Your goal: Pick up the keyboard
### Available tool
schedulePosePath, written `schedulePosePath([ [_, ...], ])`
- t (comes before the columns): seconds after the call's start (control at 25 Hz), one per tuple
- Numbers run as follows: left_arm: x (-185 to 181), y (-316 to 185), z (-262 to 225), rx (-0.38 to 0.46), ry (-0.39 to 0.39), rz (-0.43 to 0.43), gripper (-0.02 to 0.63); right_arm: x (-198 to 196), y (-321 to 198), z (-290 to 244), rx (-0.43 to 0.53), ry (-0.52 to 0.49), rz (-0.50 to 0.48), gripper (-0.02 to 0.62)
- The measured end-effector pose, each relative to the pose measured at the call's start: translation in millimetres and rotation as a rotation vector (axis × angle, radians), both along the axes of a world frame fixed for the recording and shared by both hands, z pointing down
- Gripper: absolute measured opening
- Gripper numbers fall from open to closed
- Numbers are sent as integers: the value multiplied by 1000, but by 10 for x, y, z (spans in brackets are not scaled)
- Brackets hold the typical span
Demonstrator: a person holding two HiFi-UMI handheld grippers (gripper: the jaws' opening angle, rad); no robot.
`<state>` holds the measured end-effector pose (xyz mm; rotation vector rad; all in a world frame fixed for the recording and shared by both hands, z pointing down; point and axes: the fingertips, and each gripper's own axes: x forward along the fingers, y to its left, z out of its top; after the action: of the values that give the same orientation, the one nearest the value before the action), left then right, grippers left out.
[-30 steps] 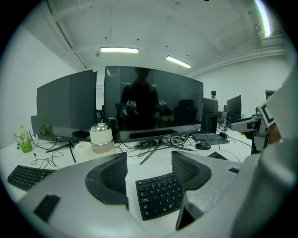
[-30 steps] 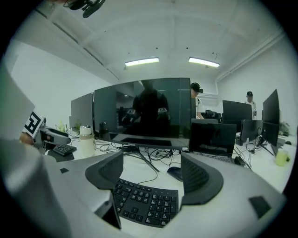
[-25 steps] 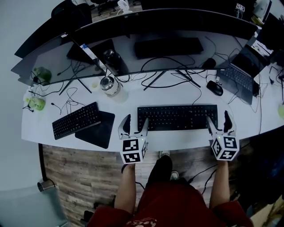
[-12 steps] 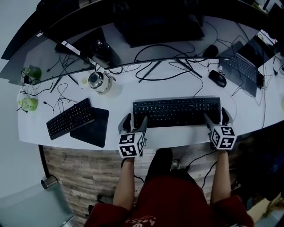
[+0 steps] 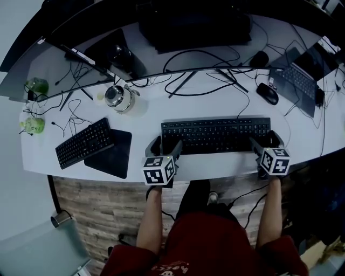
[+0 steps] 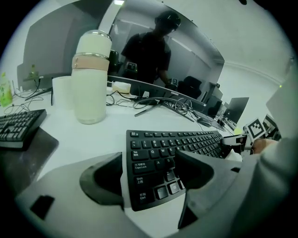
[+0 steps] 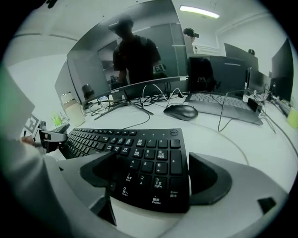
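On the left gripper (image 6: 150, 159) the jaws are opening with the left end of the keyboard (image 6: 186, 139) between them, and the right-hand jaw hides a few keys. The second keyboard (image 6: 18, 126) runs off the left edge there. From the head view, the curved monitor (image 5: 194, 21) gets cut off up top.

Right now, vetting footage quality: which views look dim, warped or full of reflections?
Head view: dim and bluish, the desk edge bowed by the lens, keyboard sharp. Left gripper view: black corners, monitor mirroring a silhouette. Right gripper view: ceiling light glaring.
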<state>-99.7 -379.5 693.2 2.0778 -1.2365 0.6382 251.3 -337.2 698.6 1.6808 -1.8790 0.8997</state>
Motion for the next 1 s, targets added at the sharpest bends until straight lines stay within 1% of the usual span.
schedulePosePath([
  [0.12, -1, -11, 58, -33, 0, 16, 342, 7, 2, 47, -39, -43, 1, 454],
  [0.2, 17, -14, 79, -58, 8, 33, 342, -12, -15, 65, -54, -50, -17, 454],
  [0.28, 52, -18, 96, -74, -3, 55, 341, -20, -34, 72, -67, -59, -33, 454],
  [0.4, 63, -21, 102, -88, -13, 60, 341, -19, -34, 66, -66, -68, -30, 453],
  [0.72, 45, -15, 66, -72, -31, 56, 341, -11, -15, 48, -50, -64, -24, 453],
  [1.0, -40, -17, -125, -28, -44, 59, 341, -99, 34, -128, 28, -63, -11, 453],
])
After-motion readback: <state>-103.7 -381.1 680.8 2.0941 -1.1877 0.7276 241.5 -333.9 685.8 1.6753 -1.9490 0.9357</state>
